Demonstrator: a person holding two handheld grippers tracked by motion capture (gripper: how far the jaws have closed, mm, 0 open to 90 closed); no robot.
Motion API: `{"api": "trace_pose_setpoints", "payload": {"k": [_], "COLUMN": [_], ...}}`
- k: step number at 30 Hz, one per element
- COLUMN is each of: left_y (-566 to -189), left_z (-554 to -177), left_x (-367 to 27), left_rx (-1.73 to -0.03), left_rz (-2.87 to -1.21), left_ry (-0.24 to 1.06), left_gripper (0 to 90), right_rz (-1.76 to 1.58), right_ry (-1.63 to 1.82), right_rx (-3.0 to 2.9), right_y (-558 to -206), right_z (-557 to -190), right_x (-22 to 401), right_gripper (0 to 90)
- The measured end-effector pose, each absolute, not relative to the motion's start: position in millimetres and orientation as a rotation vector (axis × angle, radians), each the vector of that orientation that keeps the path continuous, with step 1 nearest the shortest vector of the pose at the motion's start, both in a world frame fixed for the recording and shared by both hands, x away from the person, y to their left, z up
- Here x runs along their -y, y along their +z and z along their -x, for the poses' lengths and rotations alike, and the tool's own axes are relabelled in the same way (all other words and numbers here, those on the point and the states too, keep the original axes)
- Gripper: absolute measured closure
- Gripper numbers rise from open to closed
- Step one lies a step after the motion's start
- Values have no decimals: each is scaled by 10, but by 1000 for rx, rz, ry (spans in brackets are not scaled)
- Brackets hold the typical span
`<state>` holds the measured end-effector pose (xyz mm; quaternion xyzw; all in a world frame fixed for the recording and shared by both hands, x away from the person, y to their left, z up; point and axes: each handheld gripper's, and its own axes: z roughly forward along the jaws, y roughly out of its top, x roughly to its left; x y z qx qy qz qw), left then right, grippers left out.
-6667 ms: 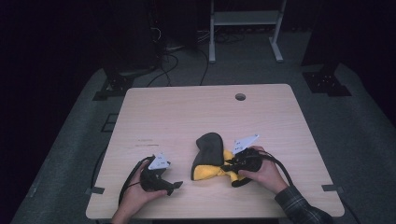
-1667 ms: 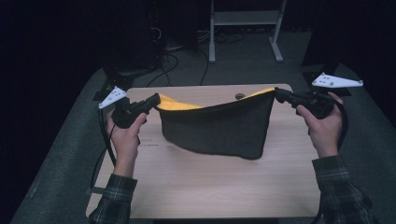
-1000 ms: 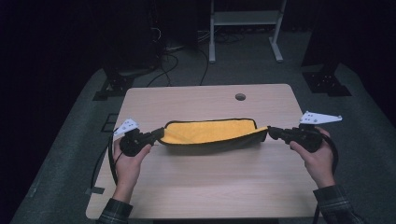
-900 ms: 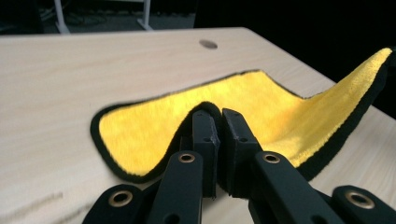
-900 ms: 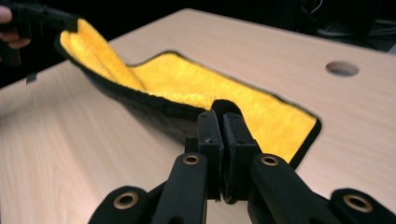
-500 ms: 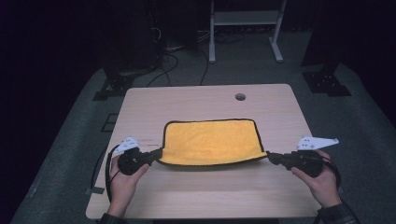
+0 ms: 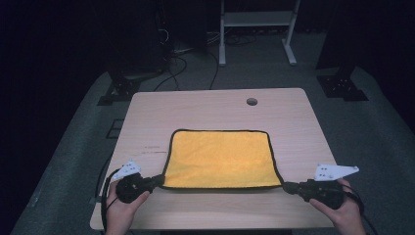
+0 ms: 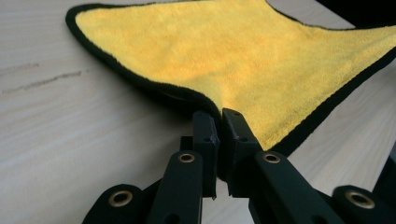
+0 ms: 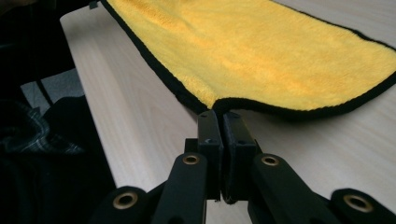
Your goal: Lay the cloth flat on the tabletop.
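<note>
Since the earlier frame the yellow cloth (image 7: pixel 220 158) has come down flat on the table (image 7: pixel 147 122); left gripper (image 7: pixel 157 180) and right gripper (image 7: pixel 288 186) clamp its near corners, seemingly only release left

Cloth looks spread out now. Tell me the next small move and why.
Probably open both claws and draw back: the yellow cloth lies flat on the table, while the left claw and right claw pinch its two near corners.
</note>
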<state>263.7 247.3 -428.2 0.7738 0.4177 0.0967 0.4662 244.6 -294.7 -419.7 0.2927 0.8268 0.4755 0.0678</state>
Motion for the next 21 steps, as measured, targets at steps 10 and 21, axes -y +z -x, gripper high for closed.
{"api": "trace_pose_setpoints", "payload": {"k": [10, 21], "left_y": [-4398, -4314], "left_z": [-2435, -2468], "left_x": [-2504, -2623], "left_rx": [-1048, -1066], "left_rz": [-1953, -1924], "left_ry": [219, 314], "left_gripper": [789, 677], "right_rz": [-875, -907], "right_ry": [1423, 1435], "right_rx": [-2528, -2451], "right_y": [-4285, -4276], "right_z": [-2245, -2299], "right_x": [2938, 3004], "right_gripper": [853, 655]}}
